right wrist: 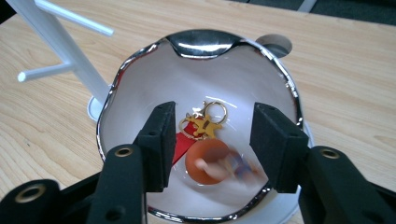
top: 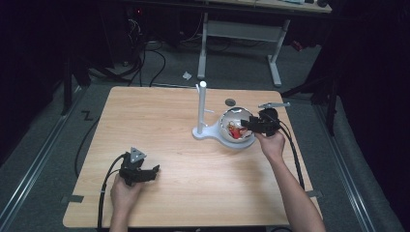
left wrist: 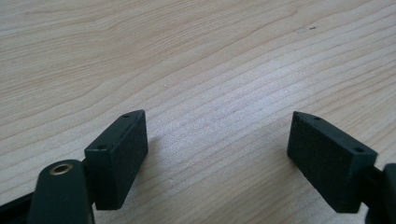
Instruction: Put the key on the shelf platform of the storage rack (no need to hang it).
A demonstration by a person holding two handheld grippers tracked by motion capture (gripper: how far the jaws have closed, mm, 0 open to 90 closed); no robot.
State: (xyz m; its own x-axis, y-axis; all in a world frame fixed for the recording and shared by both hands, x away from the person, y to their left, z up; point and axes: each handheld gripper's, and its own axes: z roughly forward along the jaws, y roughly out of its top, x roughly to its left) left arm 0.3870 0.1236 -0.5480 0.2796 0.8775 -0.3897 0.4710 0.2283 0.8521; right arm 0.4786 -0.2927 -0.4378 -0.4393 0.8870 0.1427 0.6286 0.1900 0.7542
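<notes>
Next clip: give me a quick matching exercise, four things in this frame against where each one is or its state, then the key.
1. left gripper
2. right gripper
3. keychain
4. white stand

a. lying inside the bowl
b. upright just left of the bowl
c. open over bare table
d. open, jaws inside the bowl's rim

Pairs: 1-c, 2-d, 3-a, 4-b

Dim room, grey carpet floor (top: 43,145), light wood table (top: 193,164), white-legged desk (top: 241,34) behind, black cables (top: 150,58) on floor.
</notes>
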